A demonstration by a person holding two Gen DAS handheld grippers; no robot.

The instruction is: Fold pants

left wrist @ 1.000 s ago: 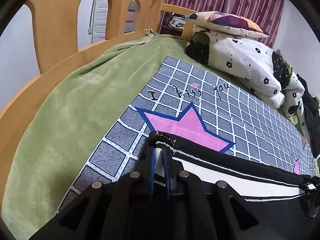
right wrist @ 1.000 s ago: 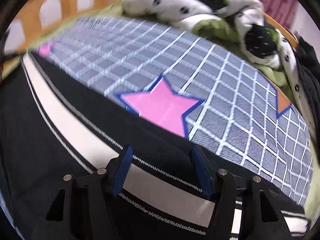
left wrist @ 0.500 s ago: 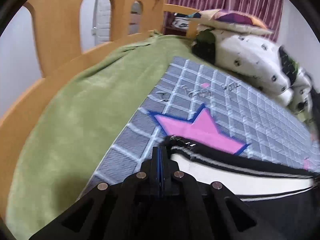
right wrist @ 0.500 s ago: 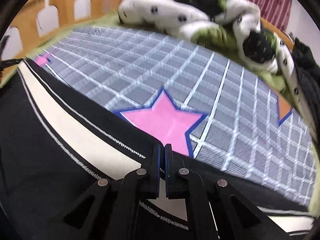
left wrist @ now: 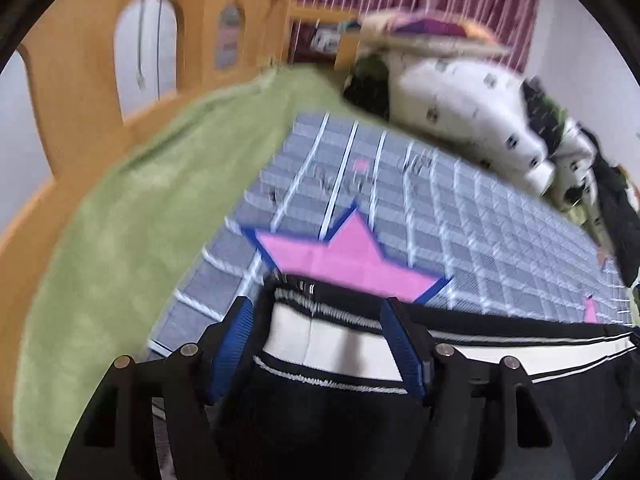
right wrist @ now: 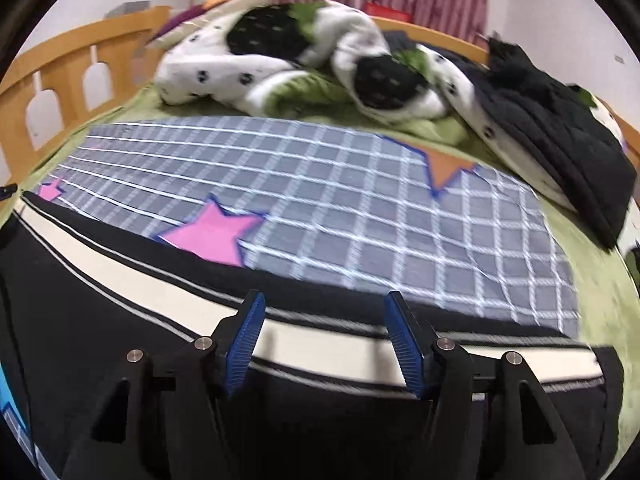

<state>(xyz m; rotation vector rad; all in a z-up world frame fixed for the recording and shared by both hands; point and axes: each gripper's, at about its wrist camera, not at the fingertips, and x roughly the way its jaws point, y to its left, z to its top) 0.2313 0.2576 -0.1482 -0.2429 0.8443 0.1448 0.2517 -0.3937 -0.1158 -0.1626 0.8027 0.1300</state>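
Observation:
Black pants with a cream side stripe (left wrist: 344,344) lie flat along the near edge of a grey checked sheet (left wrist: 460,216) with pink stars. My left gripper (left wrist: 320,344) is open, its blue pads on either side of the pants' end, just above the fabric. In the right wrist view the same pants (right wrist: 120,264) stretch left to right. My right gripper (right wrist: 324,340) is open over the cream stripe and holds nothing.
A green blanket (left wrist: 120,208) covers the bed under the sheet. A wooden bed rail (left wrist: 80,92) runs along the left. A white and black duvet (right wrist: 300,60) and a dark garment (right wrist: 560,128) are piled at the far side. A curtain hangs behind.
Both grippers were shut on the pants' edge half a second ago and have now opened and let go. The pants lie on the sheet.

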